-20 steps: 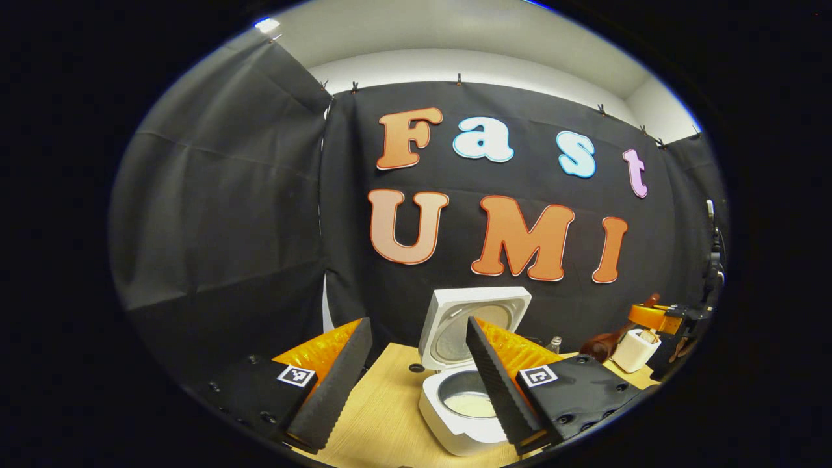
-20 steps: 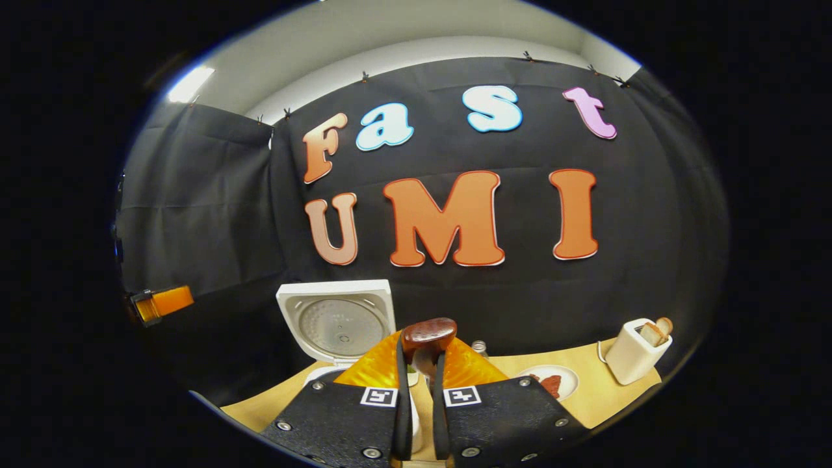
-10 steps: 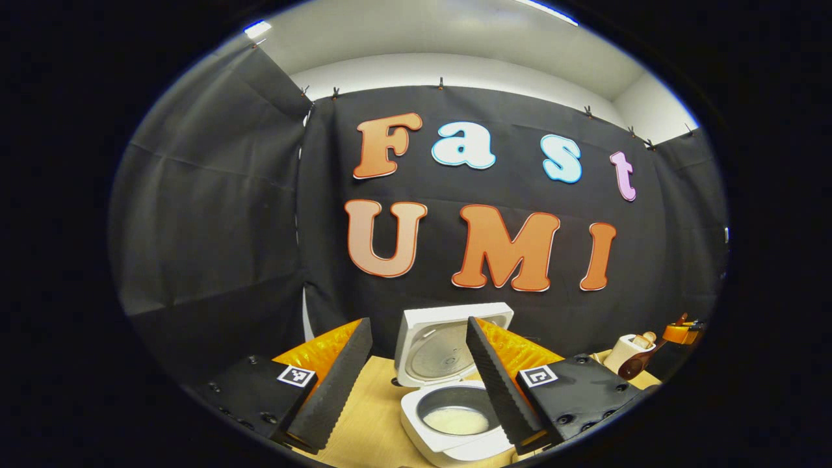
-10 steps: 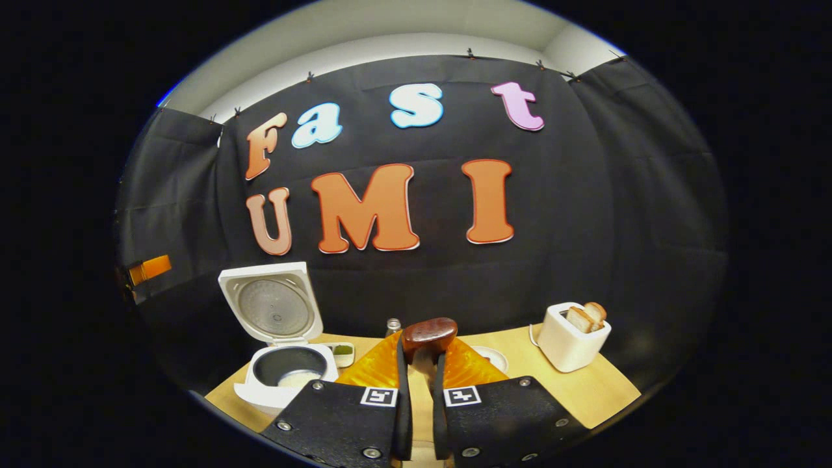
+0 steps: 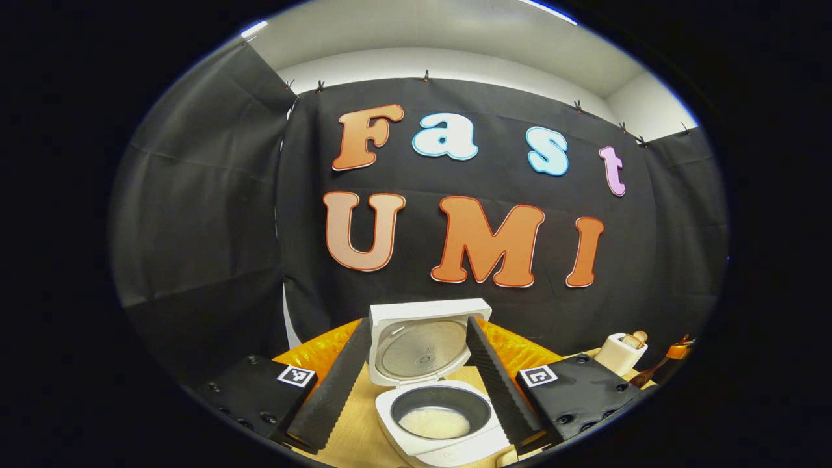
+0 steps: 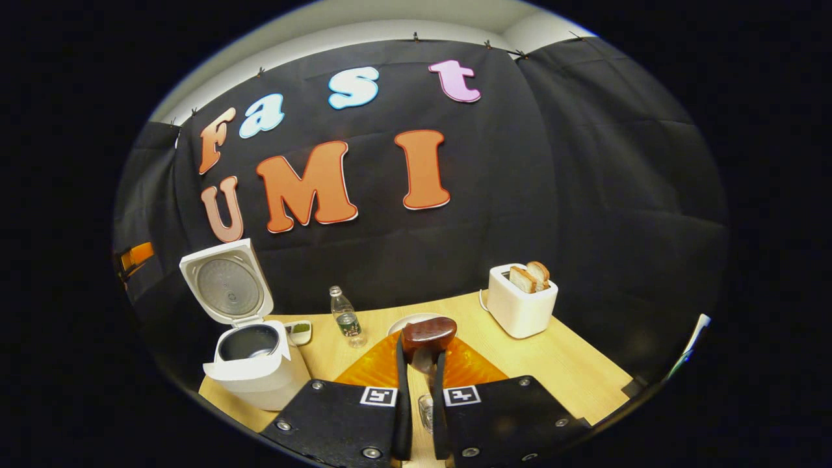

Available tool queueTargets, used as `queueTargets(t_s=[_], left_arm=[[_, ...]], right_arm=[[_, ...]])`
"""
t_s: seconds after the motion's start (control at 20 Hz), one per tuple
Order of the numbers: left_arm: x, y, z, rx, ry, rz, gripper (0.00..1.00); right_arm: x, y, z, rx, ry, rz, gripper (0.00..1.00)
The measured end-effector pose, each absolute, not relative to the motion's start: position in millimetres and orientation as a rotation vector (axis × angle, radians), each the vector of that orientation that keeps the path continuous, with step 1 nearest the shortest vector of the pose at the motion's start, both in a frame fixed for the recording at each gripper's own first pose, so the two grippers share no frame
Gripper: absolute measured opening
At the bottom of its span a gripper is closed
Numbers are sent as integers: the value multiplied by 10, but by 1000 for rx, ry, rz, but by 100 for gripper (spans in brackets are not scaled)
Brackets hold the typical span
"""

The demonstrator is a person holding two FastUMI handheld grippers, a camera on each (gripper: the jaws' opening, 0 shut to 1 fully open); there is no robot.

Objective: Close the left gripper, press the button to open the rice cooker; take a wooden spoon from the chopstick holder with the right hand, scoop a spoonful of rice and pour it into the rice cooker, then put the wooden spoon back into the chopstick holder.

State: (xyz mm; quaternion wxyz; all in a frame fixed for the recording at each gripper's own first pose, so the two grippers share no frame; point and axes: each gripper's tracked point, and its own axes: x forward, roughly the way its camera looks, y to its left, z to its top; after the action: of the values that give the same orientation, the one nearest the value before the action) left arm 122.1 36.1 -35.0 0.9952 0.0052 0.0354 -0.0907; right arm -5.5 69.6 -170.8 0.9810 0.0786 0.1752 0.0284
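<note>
Pinching the dark-brown wooden spoon (image 6: pixel 428 335) by its neck, the right claw (image 6: pixel 416 416) had its fingers pressed together on it, the bowl of the spoon standing up just past the fingertips, a hold that probably kept the spoon steady for carrying. The white rice cooker (image 6: pixel 250 364) stood at the left end of the light wooden table (image 6: pixel 559 364), its lid swung upright, so the button step looked done. In the left gripper view the left claw (image 5: pixel 416 383) was spread wide and empty, framing the cooker's dark inner pot, where a pale layer of rice (image 5: pixel 434 422) lay at the bottom. Judging by that, a scoop seemed already poured and the spoon's return remained. I could not make out the chopstick holder with certainty.
</note>
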Motion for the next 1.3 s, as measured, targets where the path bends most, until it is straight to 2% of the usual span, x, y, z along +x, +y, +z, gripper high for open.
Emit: queueTargets(t_s=[0.65, 0.8, 0.9, 1.05, 1.15, 1.25, 1.3], left_arm=[[1309, 224, -359, 31, 72, -161, 97], [1385, 203, -307, 39, 69, -152, 97], [1436, 176, -246, 37, 57, -153, 97], [1527, 114, -116, 43, 31, -154, 97], [1595, 59, -37, 36, 20, -160, 97], [1668, 23, 48, 24, 11, -163, 97], [1714, 8, 113, 21, 3, -162, 97]], right_arm=[[44, 721, -2731, 236, 527, 54, 12], [67, 743, -3027, 291, 607, 54, 15], [38, 754, -3150, 338, 653, 44, 22], [85, 608, -3076, 305, 615, 2, 35], [115, 509, -2991, 301, 604, -7, 36], [117, 407, -2844, 302, 565, -23, 74], [113, 352, -2781, 297, 548, -35, 86]])
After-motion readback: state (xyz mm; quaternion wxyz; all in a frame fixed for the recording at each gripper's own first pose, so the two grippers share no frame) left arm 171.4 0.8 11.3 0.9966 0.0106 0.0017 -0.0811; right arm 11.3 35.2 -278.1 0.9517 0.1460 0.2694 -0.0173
